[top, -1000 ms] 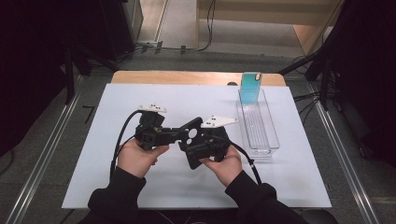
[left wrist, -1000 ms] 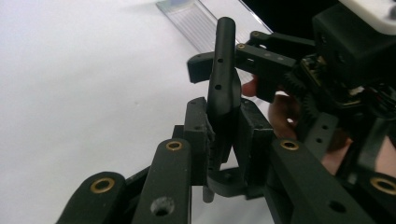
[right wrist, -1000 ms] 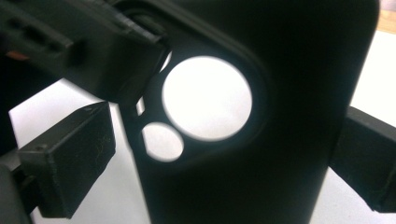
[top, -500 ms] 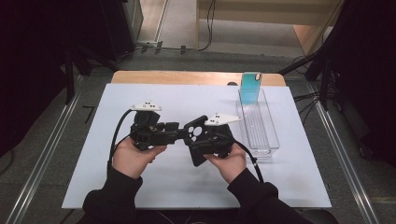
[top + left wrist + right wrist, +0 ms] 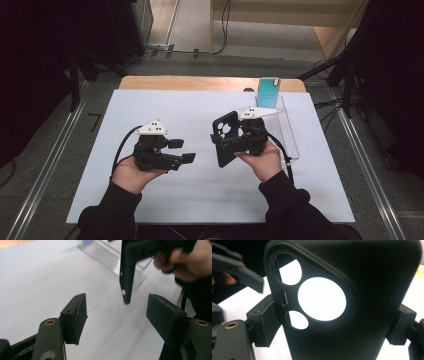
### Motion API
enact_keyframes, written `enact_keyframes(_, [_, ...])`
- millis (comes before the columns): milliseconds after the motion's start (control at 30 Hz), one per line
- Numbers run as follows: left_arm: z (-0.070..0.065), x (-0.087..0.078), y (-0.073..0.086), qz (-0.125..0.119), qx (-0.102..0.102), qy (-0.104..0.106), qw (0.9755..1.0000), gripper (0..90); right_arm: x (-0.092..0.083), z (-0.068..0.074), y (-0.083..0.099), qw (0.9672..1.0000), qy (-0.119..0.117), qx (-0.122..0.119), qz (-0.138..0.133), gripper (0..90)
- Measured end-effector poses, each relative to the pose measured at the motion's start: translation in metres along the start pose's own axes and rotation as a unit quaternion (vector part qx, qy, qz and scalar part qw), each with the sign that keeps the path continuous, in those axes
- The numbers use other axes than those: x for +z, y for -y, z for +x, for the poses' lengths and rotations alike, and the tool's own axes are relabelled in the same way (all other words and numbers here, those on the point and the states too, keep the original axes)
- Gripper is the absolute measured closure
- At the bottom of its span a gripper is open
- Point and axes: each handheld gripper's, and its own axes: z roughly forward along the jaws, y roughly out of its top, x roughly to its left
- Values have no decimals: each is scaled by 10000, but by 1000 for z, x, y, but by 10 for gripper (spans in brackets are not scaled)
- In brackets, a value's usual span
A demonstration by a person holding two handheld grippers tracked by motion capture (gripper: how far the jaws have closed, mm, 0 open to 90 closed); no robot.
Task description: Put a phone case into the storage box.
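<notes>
Left gripper [image 5: 186, 151]: held over the white table sheet [image 5: 150, 110], jaws spread with nothing between them; they have just been opening. Black phone case [image 5: 225, 138]: raised above the sheet just right of centre, on end and tilted, camera cut-outs toward its upper end. Right gripper [image 5: 222, 145]: jaws pinching the case across its sides, pads pressing both edges in the right gripper view. Clear rack [image 5: 290, 135]: at the sheet's right edge, a teal phone [image 5: 268, 92] upright at its far end

The right gripper [image 5: 224, 145] holds a black phone case [image 5: 226, 137] upright, just beside the clear tray [image 5: 289, 135]; the left gripper [image 5: 182, 151], fingers just opened and empty, sits well apart from the tray.
</notes>
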Motion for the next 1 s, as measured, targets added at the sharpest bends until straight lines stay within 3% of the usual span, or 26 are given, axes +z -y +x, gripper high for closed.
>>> enact_keyframes(133, [7,3,16,128,157,-39,9998,333,-13,-9,-8,9999,-106,-49,1,138])
enact_keyframes(233, [11,3,28,137,151,-2,9998,333,-20,-16,-12,9998,-157,-88,68,138])
enact_keyframes(433, [19,0,50,219,-18,17,9998,333,-37,-29,-21,9999,-32,-101,16,138])
enact_keyframes(500, [21,-2,57,272,-52,-66,9996,333,-43,-34,-24,10000,29,-75,-37,138])
enact_keyframes(600, [25,-7,66,240,-155,-312,9991,333,-52,-44,-29,9997,222,16,-131,138])
enact_keyframes(700, [28,-10,74,265,-335,-322,9986,333,-61,-58,-34,9982,484,229,-277,138])
enact_keyframes(1000, [31,-17,82,270,-461,-434,9976,333,-67,-100,-41,9886,1324,610,-365,141])
